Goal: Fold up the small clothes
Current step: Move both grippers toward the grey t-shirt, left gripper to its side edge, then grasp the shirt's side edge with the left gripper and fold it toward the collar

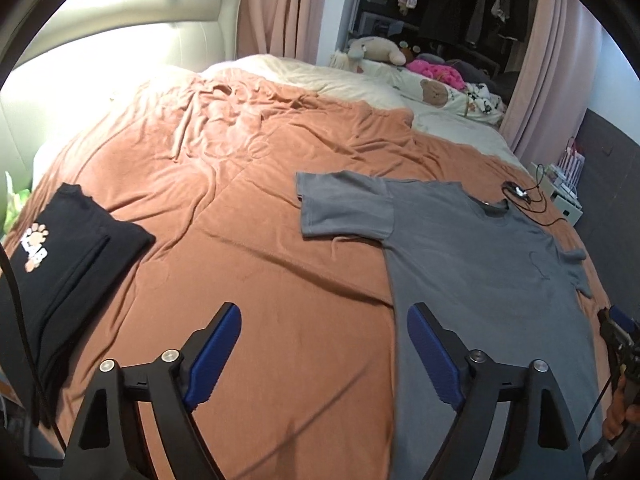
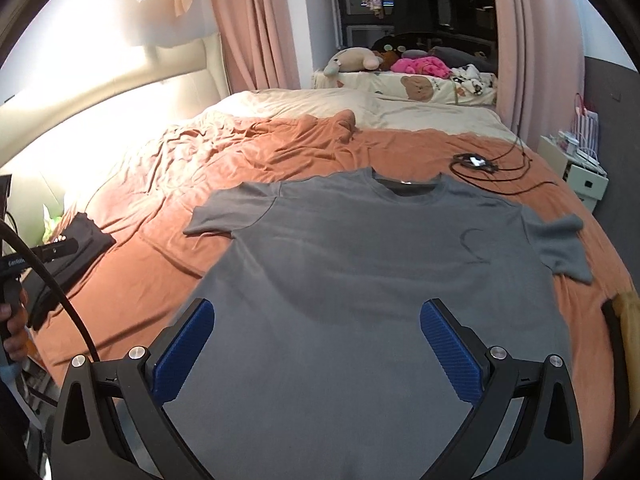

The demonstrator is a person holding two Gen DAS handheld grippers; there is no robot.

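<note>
My left gripper (image 1: pixel 324 350) stands wide open and holds nothing; it hovers above the orange bedspread (image 1: pixel 240 208), its right-hand pad over the near left edge of the grey T-shirt (image 1: pixel 480 280). My right gripper (image 2: pixel 318 346) is likewise fully spread and empty, poised over the lower middle of the grey T-shirt (image 2: pixel 360 272). The shirt lies face up and flat on the bedspread (image 2: pixel 280 148), collar away from me, both short sleeves out to the sides, the right sleeve somewhat rumpled. No fold is yet made in it, by my judgement. A folded black garment with a paw print (image 1: pixel 68 264) lies well apart to the left, seemingly finished. Risks noted: pads closing on the soft bedspread together with the shirt would drag the cover up and spoil the fold; a pinch through one layer only would let the back panel slide, giving a crooked edge; the rumpled right sleeve could be trapped inside the fold. A black cable (image 2: pixel 492 172) lies just beyond the collar and could snag if the shirt is pushed forward. Pose: both grippers point forward along the bed, tilted downward, level with one another, the left one seen at the edge of the right view, held in a hand (image 2: pixel 14 328)
</note>
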